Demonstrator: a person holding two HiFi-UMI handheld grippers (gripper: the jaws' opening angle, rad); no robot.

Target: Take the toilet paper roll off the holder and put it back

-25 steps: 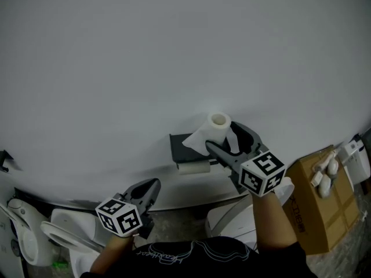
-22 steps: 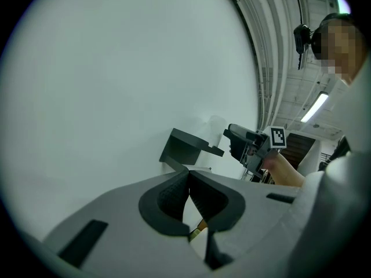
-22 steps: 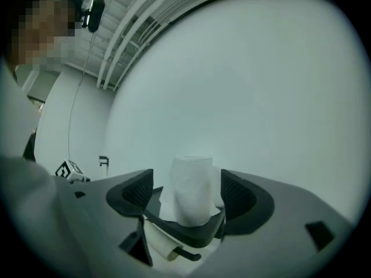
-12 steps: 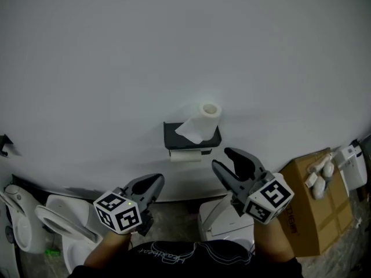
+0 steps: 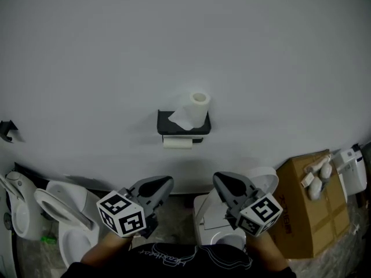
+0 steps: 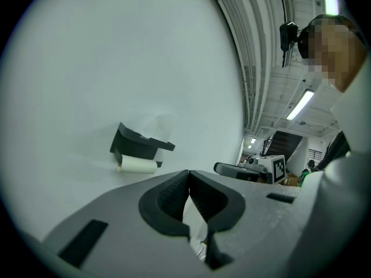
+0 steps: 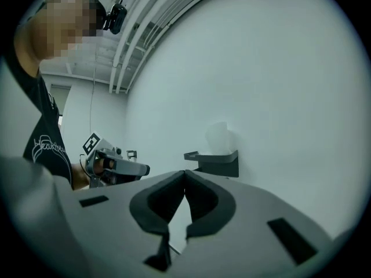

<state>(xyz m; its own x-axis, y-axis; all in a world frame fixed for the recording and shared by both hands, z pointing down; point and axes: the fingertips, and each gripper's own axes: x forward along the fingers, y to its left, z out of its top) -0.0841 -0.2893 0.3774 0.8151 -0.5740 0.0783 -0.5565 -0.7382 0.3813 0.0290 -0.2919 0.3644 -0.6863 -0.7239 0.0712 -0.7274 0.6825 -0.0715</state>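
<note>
A white toilet paper roll (image 5: 195, 106) stands upright on the top shelf of the black wall holder (image 5: 181, 124), with a loose sheet hanging over the front. A second roll (image 5: 177, 142) hangs on the bar beneath. My right gripper (image 5: 219, 179) is well below the holder and apart from it; its jaws have just been closing with nothing between them, and they are shut. My left gripper (image 5: 166, 182) is level beside it, also shut and empty. The right gripper view shows the holder (image 7: 219, 161) and the roll (image 7: 219, 136) far ahead. In the left gripper view the holder (image 6: 137, 144) is far off too.
White toilets stand below at the left (image 5: 65, 223) and under my right gripper (image 5: 223, 216). A cardboard box (image 5: 316, 204) with white items on top is at the right. A bare white wall (image 5: 174, 39) fills the rest.
My right gripper, open around the roll a second ago, has let go, drawn back down from the holder and closed. The roll stays on the shelf. My left gripper shifted slightly right.
</note>
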